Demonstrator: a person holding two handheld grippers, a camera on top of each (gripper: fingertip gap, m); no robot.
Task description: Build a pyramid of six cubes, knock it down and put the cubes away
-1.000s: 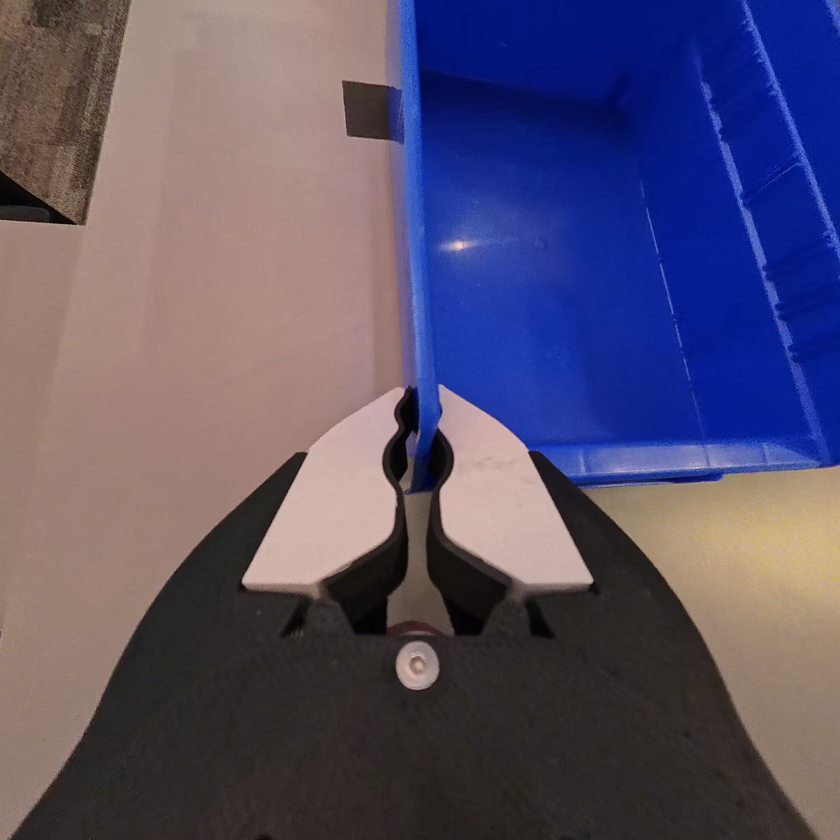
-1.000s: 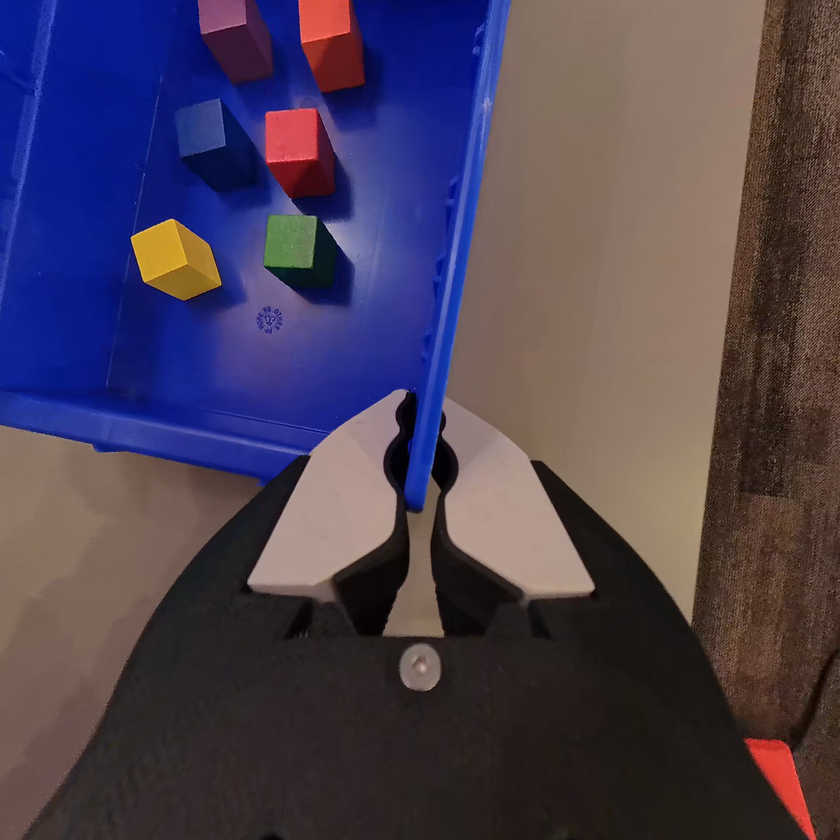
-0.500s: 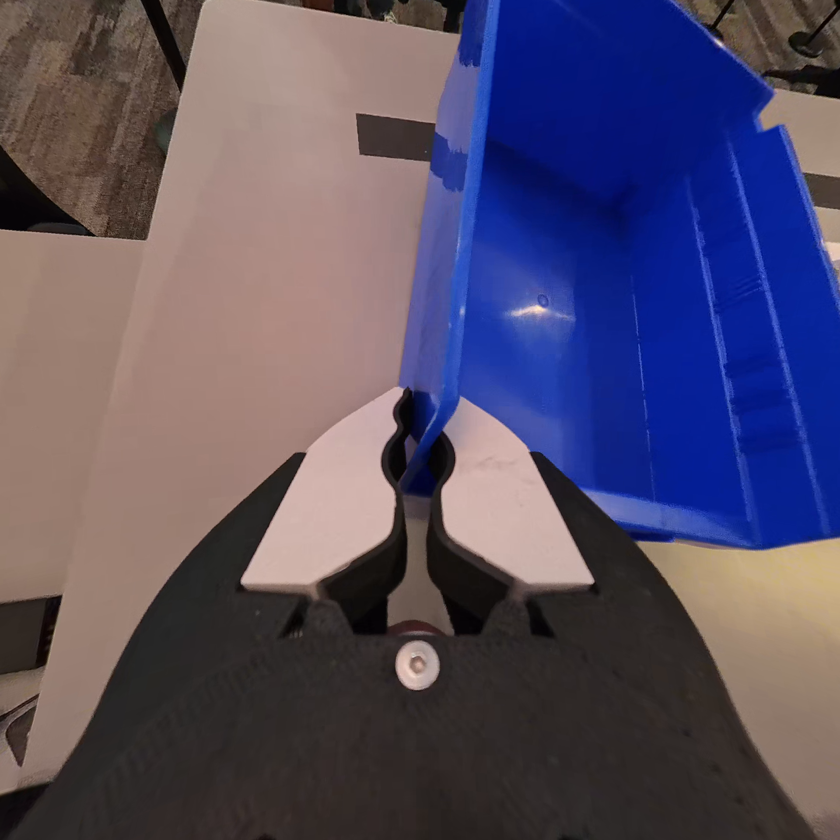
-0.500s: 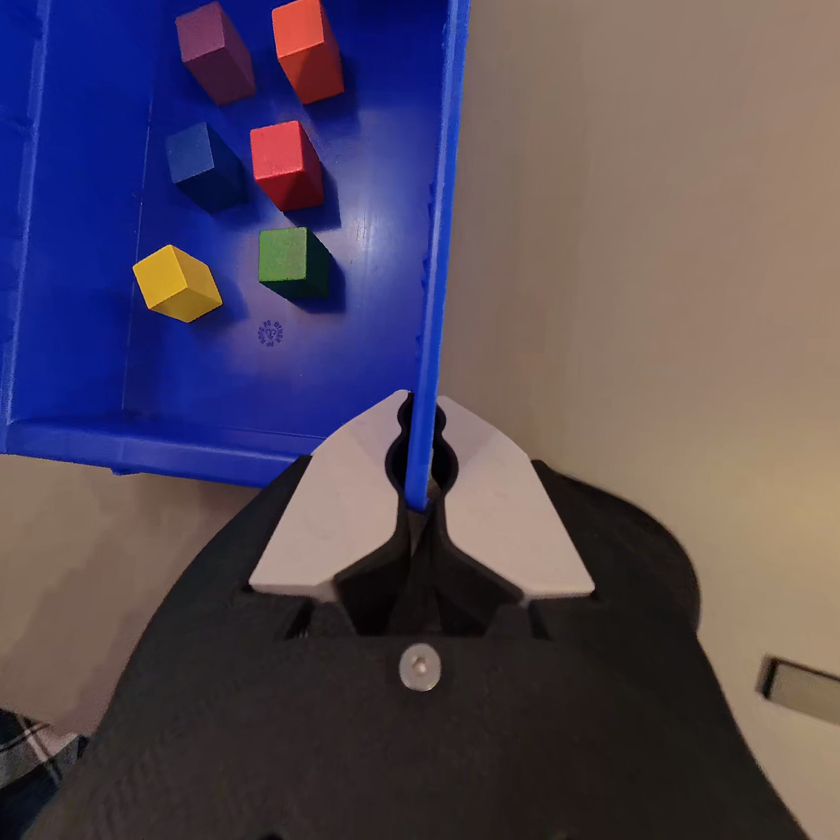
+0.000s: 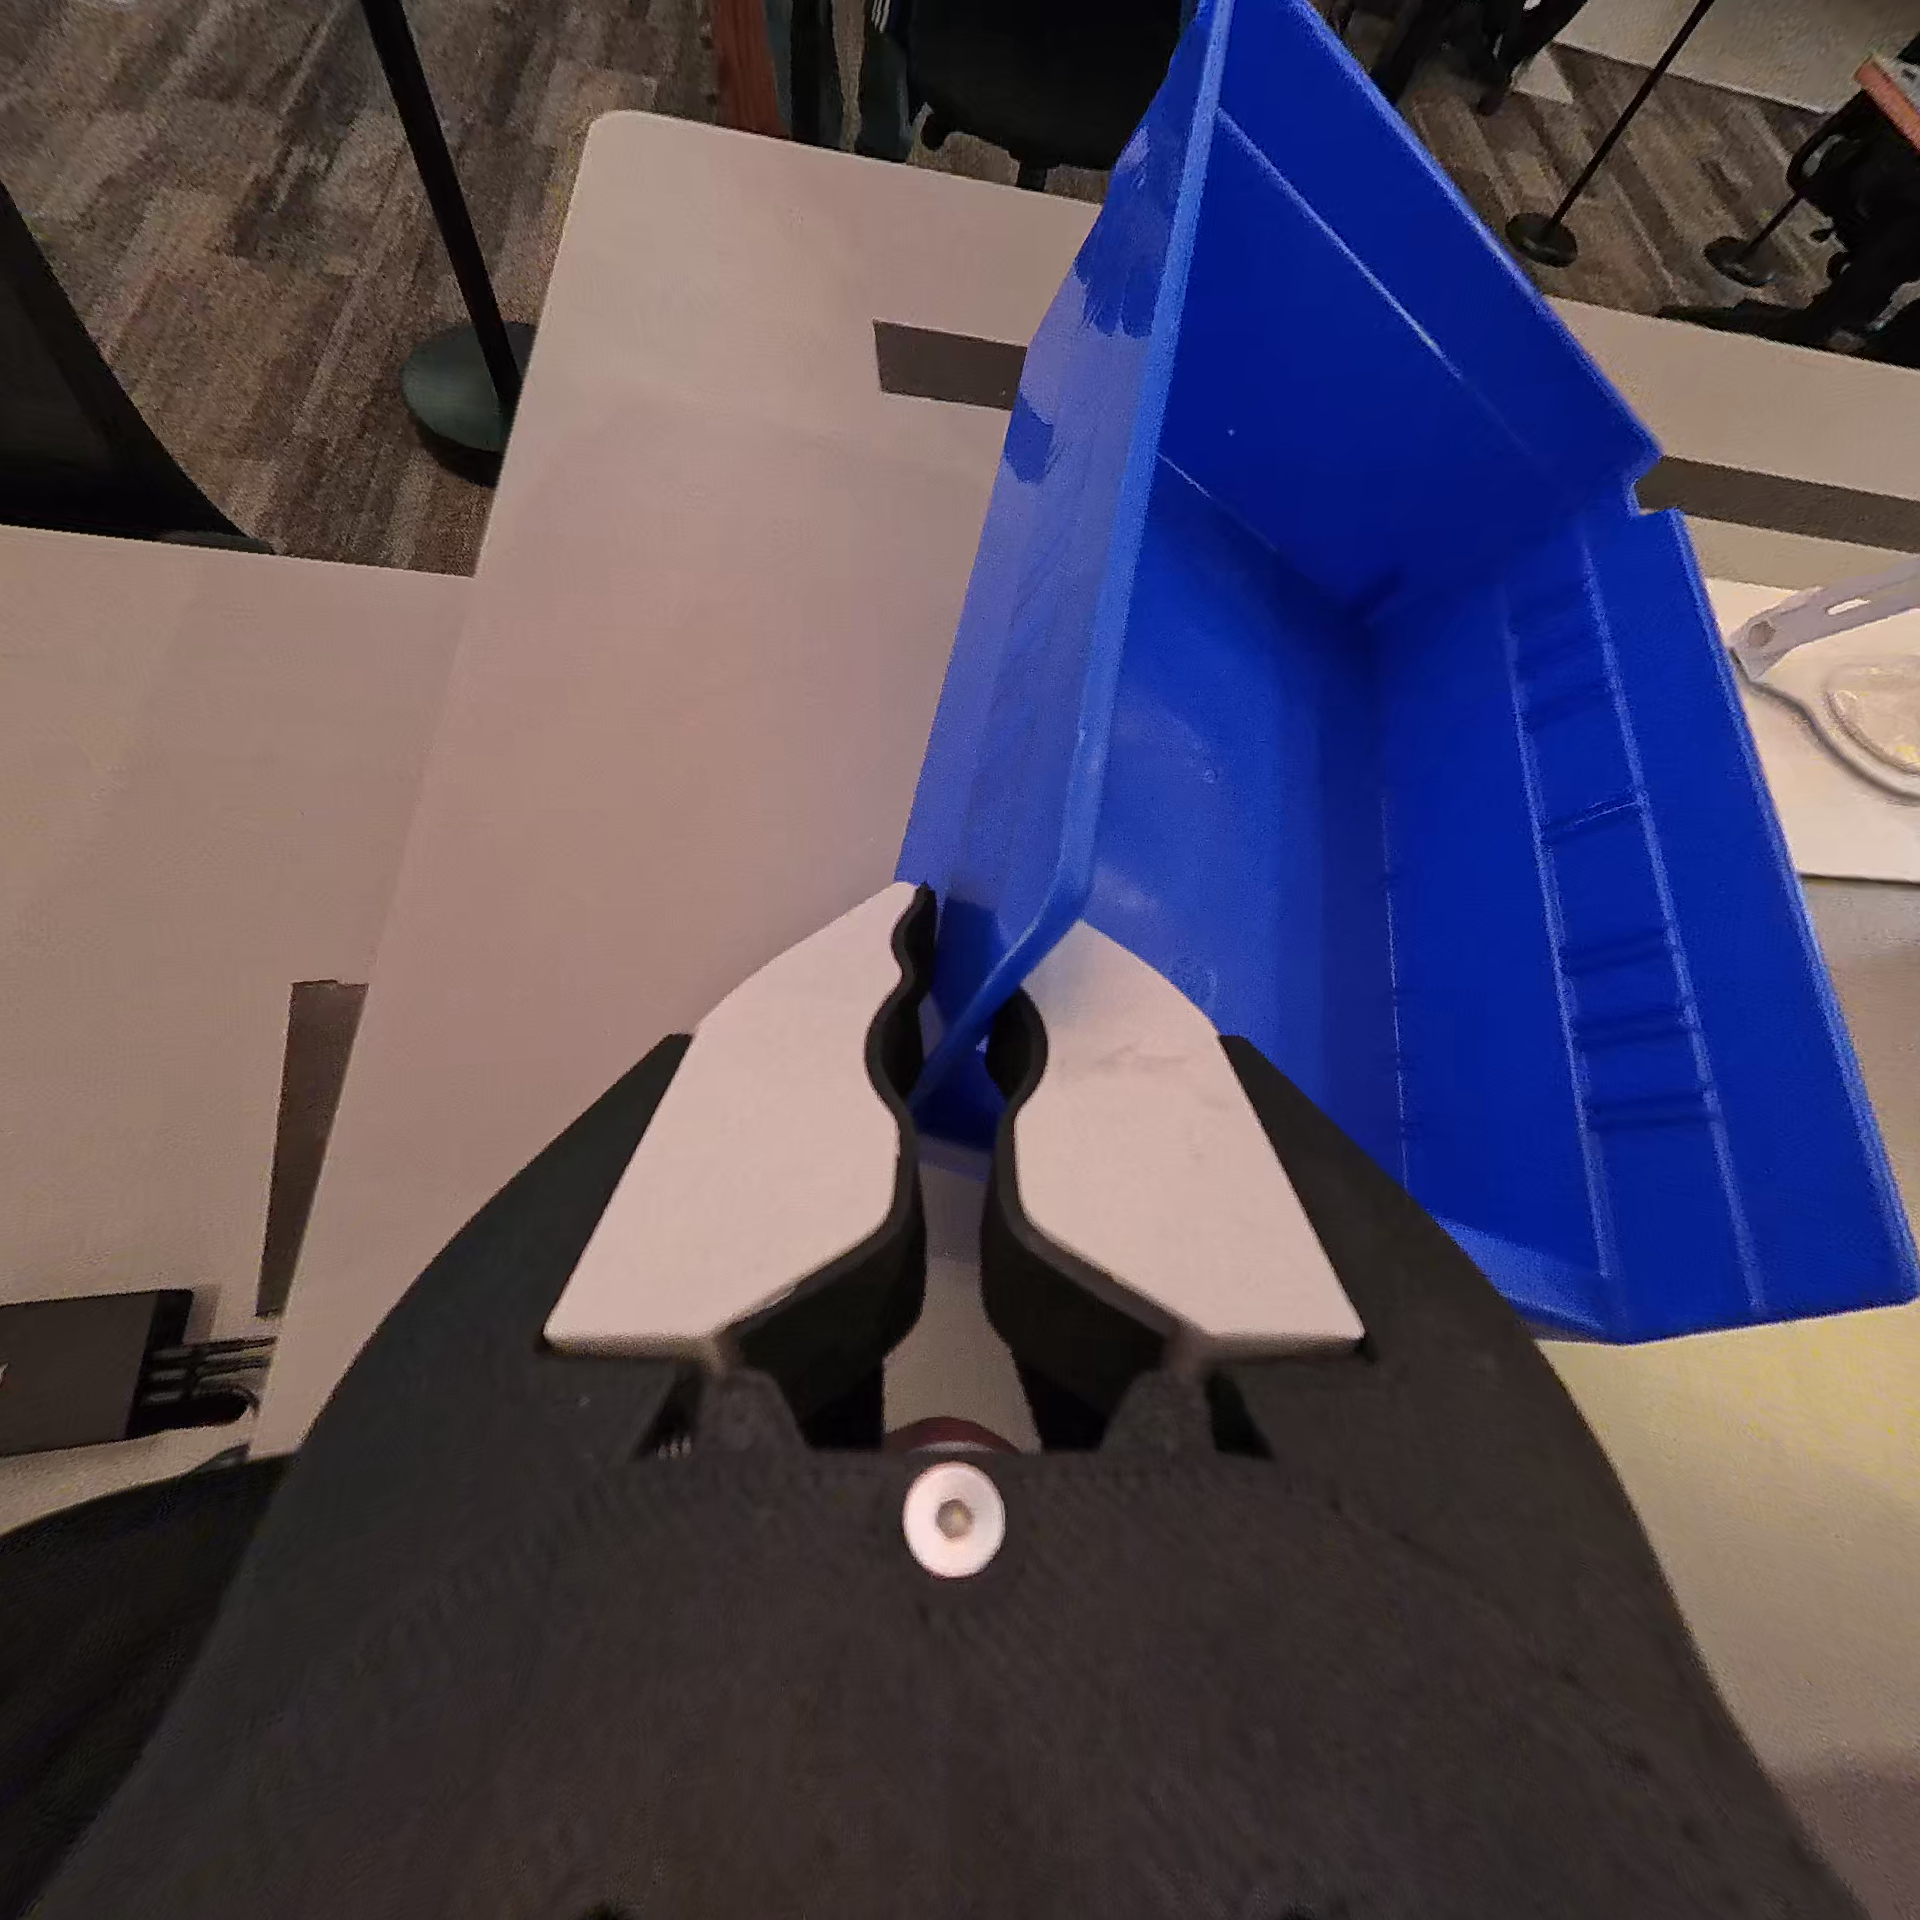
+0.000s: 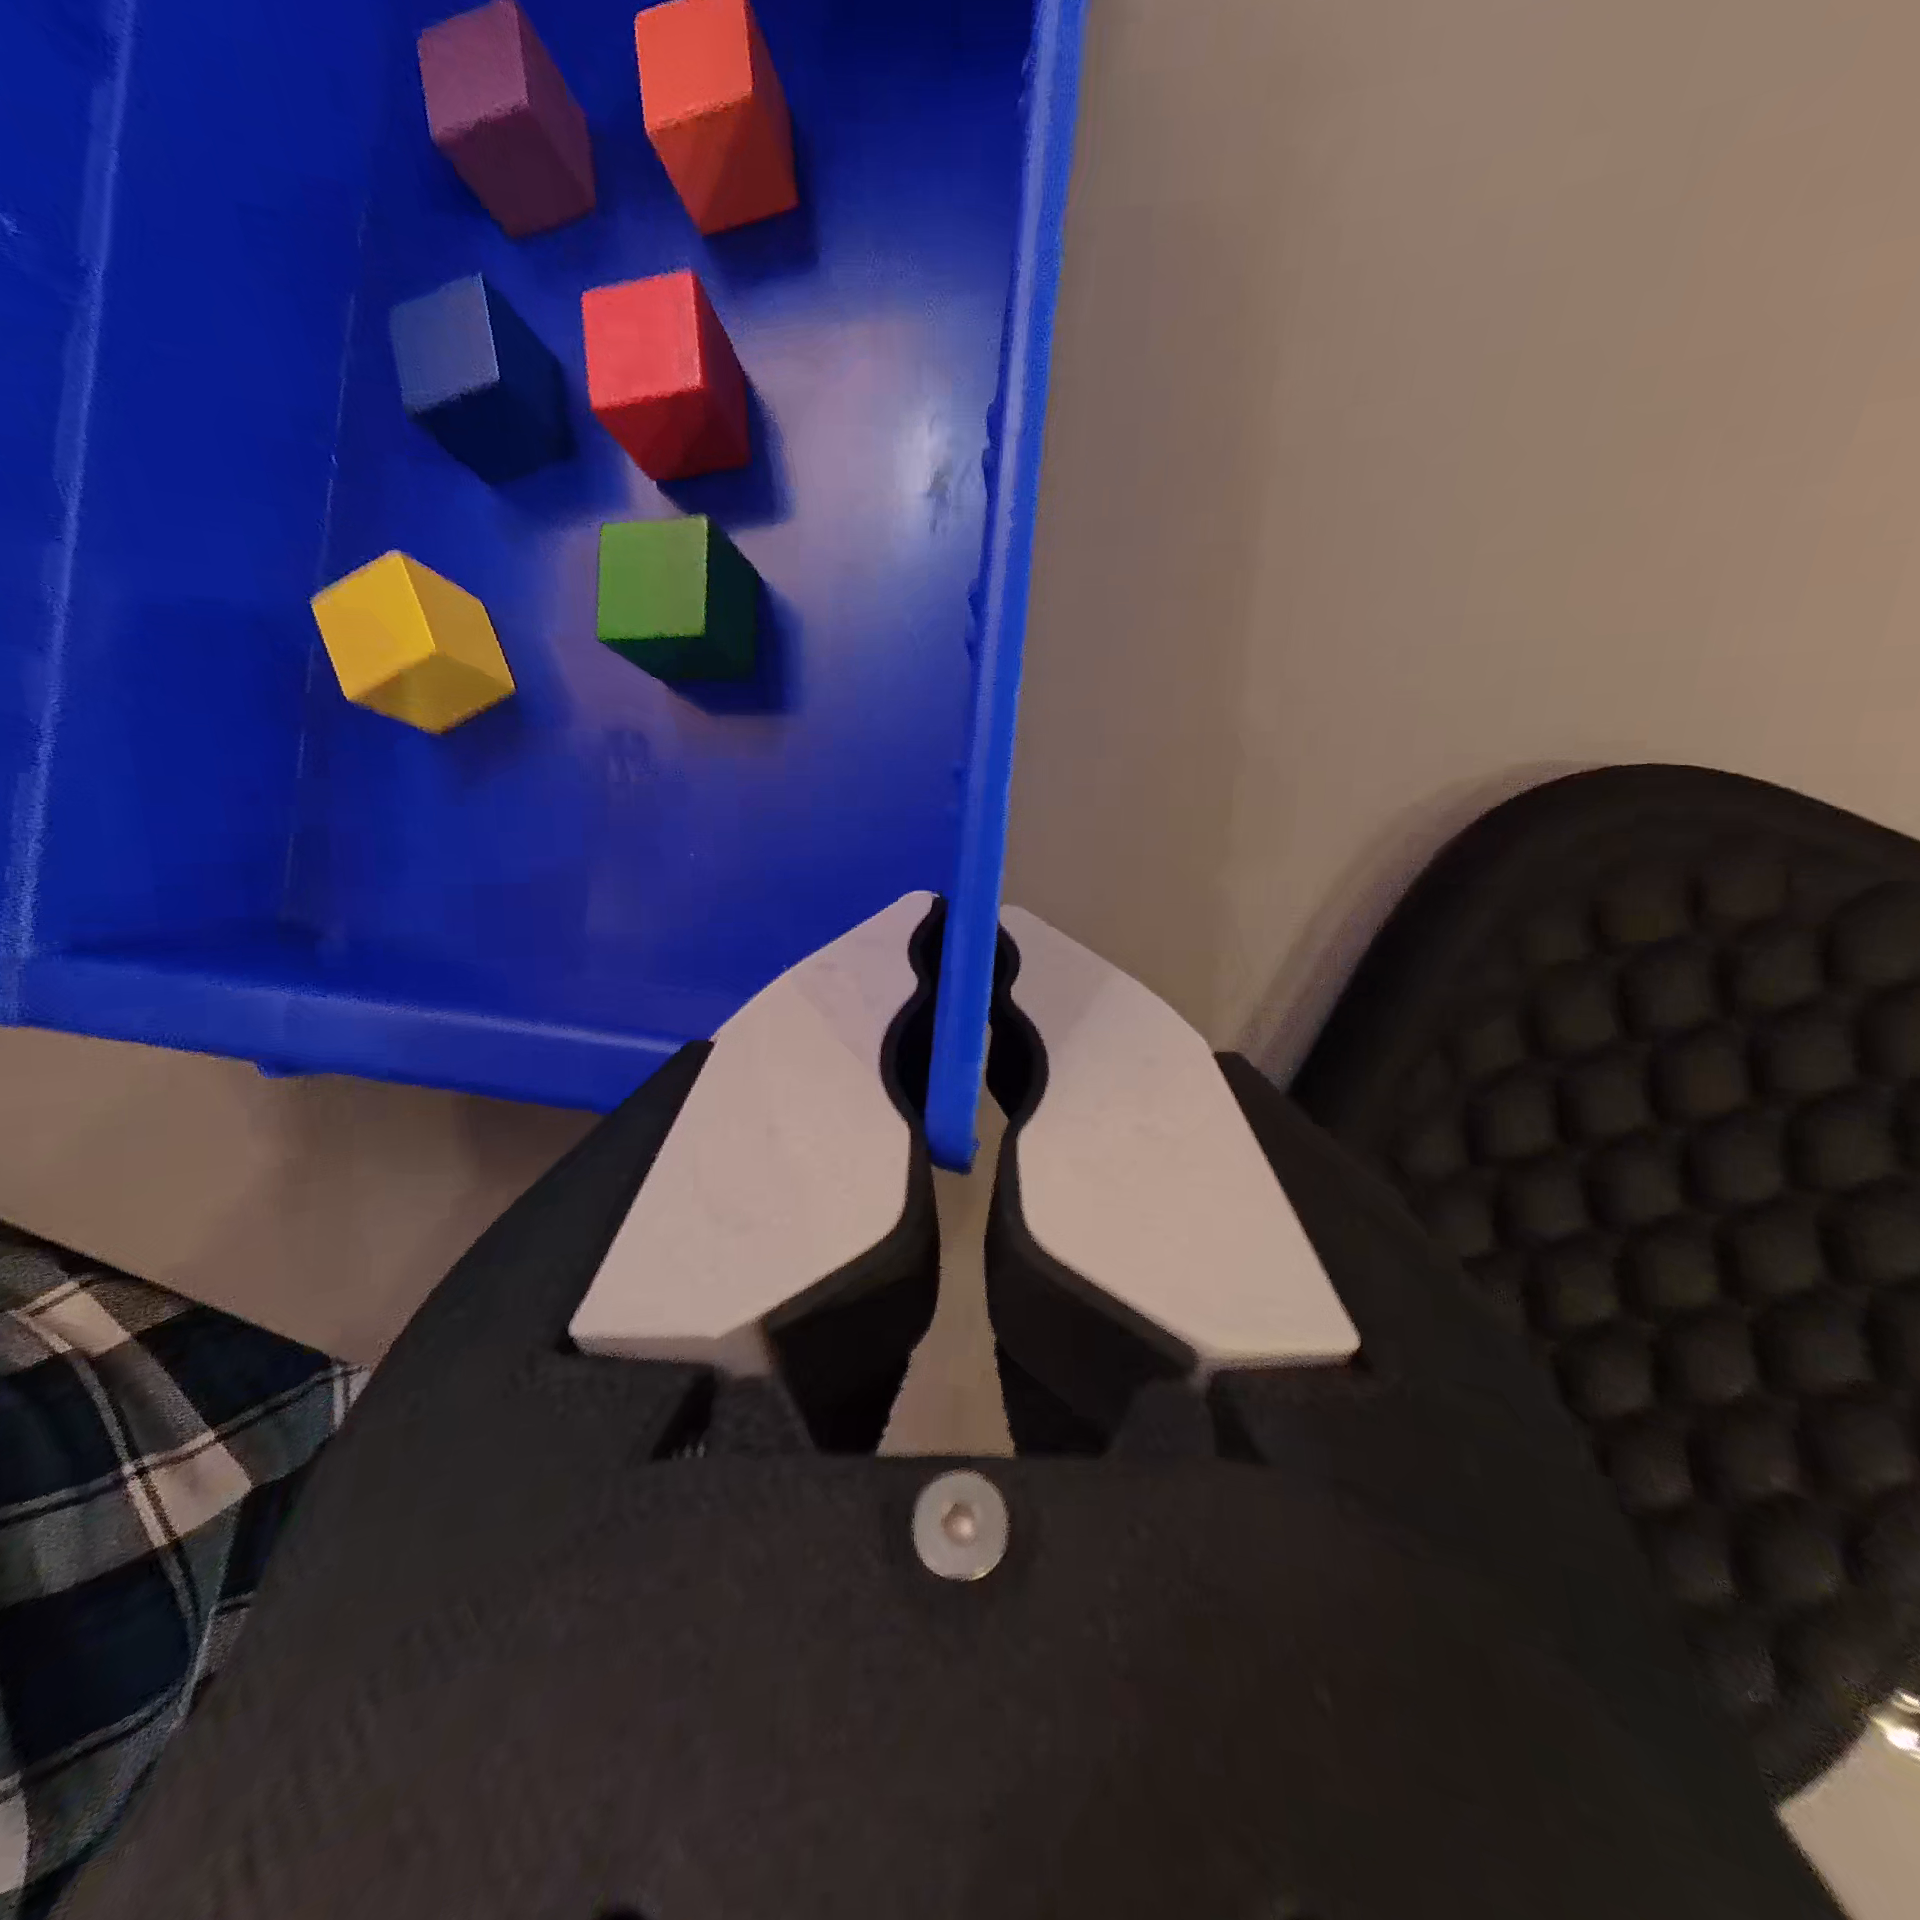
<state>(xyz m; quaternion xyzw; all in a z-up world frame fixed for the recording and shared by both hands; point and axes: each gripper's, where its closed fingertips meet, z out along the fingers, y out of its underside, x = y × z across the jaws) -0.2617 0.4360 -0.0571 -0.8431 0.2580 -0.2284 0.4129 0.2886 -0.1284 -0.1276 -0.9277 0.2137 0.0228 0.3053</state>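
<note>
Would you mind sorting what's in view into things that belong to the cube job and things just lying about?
Job:
- blue bin, clamped by left gripper and right gripper
- cubes inside: purple, orange, blue, red, green, yellow

Lying about:
- black cushion
- tape strips
- stanchion base

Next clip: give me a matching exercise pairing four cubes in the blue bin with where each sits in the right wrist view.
Things:
1. purple cube
2. orange cube
3. yellow cube
4. green cube

Places in the blue bin:
A. nearest the gripper, left
B. farthest, right
C. directly below the red cube
D. farthest, left

Pairs: 1-D, 2-B, 3-A, 4-C
</note>
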